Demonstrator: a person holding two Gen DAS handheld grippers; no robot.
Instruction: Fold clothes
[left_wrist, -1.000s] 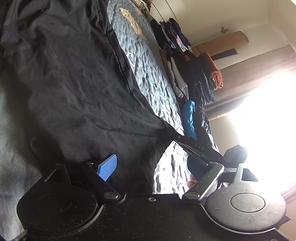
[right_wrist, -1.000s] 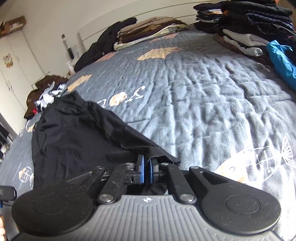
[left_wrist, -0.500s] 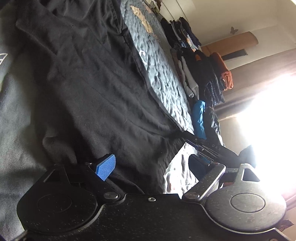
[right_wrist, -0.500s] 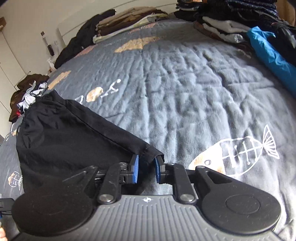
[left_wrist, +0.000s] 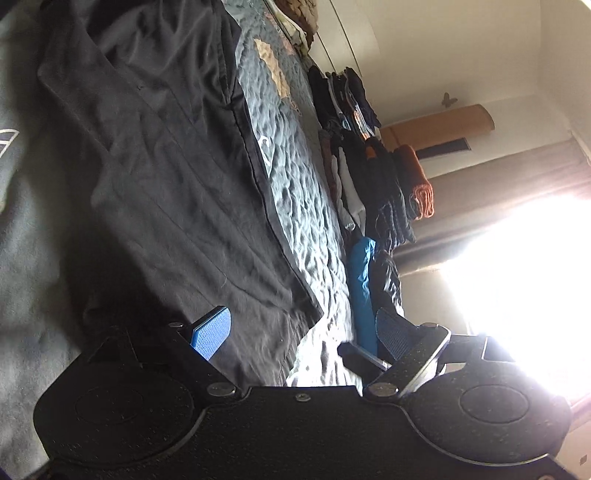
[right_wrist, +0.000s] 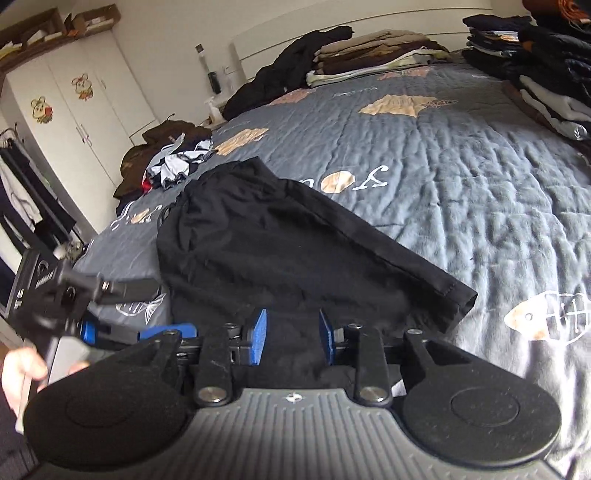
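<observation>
A black garment (right_wrist: 280, 251) lies flat and lengthwise on the grey quilted bedspread (right_wrist: 461, 177), its hem end (right_wrist: 458, 295) nearest my right side. Just short of the near edge of the cloth, my right gripper (right_wrist: 293, 338) is open with nothing between its blue pads. In the left wrist view the same garment (left_wrist: 166, 177) fills the left half. My left gripper (left_wrist: 301, 334) stands wide open over the garment's near corner and grips nothing. It also shows in the right wrist view as the left gripper (right_wrist: 144, 306), held by a hand (right_wrist: 18, 373).
Stacks of folded clothes stand at the head of the bed (right_wrist: 369, 51) and along its right side (right_wrist: 546, 74). A loose pile of clothes (right_wrist: 173, 162) lies at the left edge. A blue item (left_wrist: 362, 288) lies by the right-side stacks. A white wardrobe (right_wrist: 74, 110) stands at left.
My right gripper has opened, let go of the garment's hem and drawn back. The hem now lies flat on the quilt. The left gripper stays open and has shifted a little.
</observation>
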